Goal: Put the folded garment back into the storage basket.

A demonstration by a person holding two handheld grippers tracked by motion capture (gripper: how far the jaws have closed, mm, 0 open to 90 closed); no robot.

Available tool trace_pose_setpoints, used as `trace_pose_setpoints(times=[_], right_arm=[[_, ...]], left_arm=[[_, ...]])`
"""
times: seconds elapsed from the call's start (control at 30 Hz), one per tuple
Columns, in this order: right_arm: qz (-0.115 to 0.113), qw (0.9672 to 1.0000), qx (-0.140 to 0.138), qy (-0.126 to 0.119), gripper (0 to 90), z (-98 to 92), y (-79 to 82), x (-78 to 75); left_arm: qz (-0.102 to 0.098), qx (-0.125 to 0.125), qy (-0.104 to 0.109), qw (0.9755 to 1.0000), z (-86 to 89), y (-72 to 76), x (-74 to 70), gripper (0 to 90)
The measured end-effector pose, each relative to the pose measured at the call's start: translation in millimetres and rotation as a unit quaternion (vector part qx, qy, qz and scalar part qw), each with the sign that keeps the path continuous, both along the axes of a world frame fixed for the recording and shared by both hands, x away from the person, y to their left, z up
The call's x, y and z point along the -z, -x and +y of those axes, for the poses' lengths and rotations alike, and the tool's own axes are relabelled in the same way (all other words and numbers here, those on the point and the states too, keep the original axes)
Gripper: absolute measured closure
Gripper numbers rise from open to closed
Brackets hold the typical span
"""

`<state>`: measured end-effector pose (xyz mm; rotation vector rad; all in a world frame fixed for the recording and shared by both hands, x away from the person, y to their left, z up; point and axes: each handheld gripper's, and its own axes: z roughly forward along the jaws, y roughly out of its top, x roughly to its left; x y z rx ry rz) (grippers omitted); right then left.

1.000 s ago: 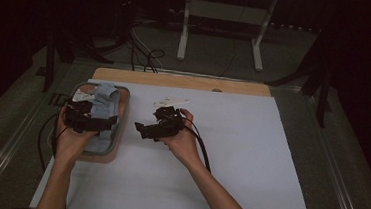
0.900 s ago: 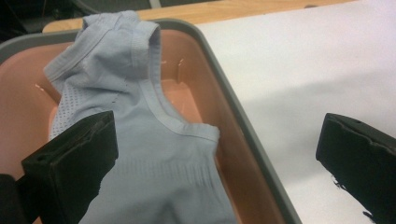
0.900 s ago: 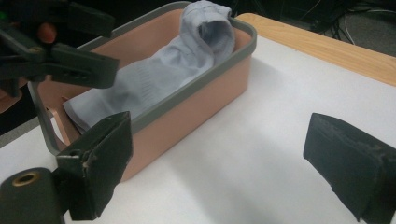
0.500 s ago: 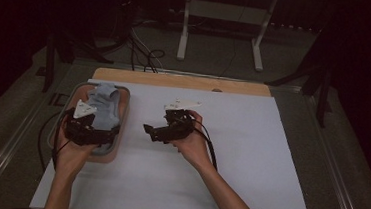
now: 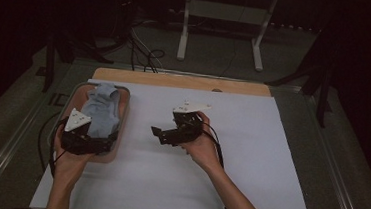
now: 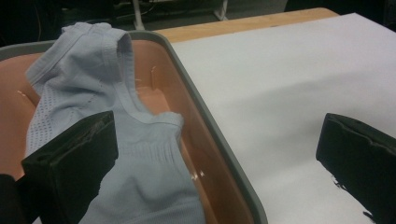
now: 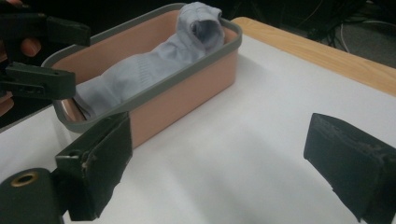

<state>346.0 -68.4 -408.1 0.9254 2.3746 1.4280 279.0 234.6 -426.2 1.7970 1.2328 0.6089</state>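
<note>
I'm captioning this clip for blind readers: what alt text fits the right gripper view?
A pale blue sock lies lengthwise in a pink tray with a grey rim, on a white table. The right claw is open in front, empty.

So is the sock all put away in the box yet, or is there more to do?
Nearly done. The light blue sock already lies inside the pink bin, its cuff resting on the far rim. Nothing is in hand: the left gripper is open at the bin's near end, and the right gripper is open over the white table. Nothing else waits there.
</note>
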Motion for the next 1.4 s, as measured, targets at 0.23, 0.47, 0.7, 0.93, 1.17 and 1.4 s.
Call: trace_pose_setpoints(times=[0.23, 0.47, 0.7, 0.93, 1.17, 1.4], right_arm=[[-0.007, 0.9999, 0.007, -0.01, 8.0, -25.7, 6.2, -1.8], [-0.012, 0.9995, 0.019, -0.024, 8.0, -53.3, 12.4, -2.9], [-0.029, 0.9985, 0.037, -0.029, 8.0, -78.3, 19.3, -4.6], [-0.049, 0.9969, 0.056, -0.027, 8.0, -99.2, 28.5, -7.1], [-0.067, 0.9934, 0.086, -0.036, 8.0, -123.4, 34.8, -6.6], [-0.073, 0.9901, 0.109, -0.05, 8.0, -146.0, 41.5, -4.4]], left_arm=[[-0.016, 0.002, 0.009, 0.9998, 1.9, 7.2, 4.9, 0.2], [-0.031, 0.0, 0.005, 0.9995, 1.1, 11.0, 3.3, 0.3], [-0.037, -0.001, 0.008, 0.9993, 1.1, 13.2, 1.8, 0.3], [-0.035, -0.002, 0.009, 0.9993, 1.9, 12.9, 3.3, 0.2], [-0.038, -0.001, 0.012, 0.9992, 2.6, 13.6, 3.1, 0.2], [-0.04, -0.005, 0.015, 0.9991, 5.0, 14.3, 3.4, 0.3]])
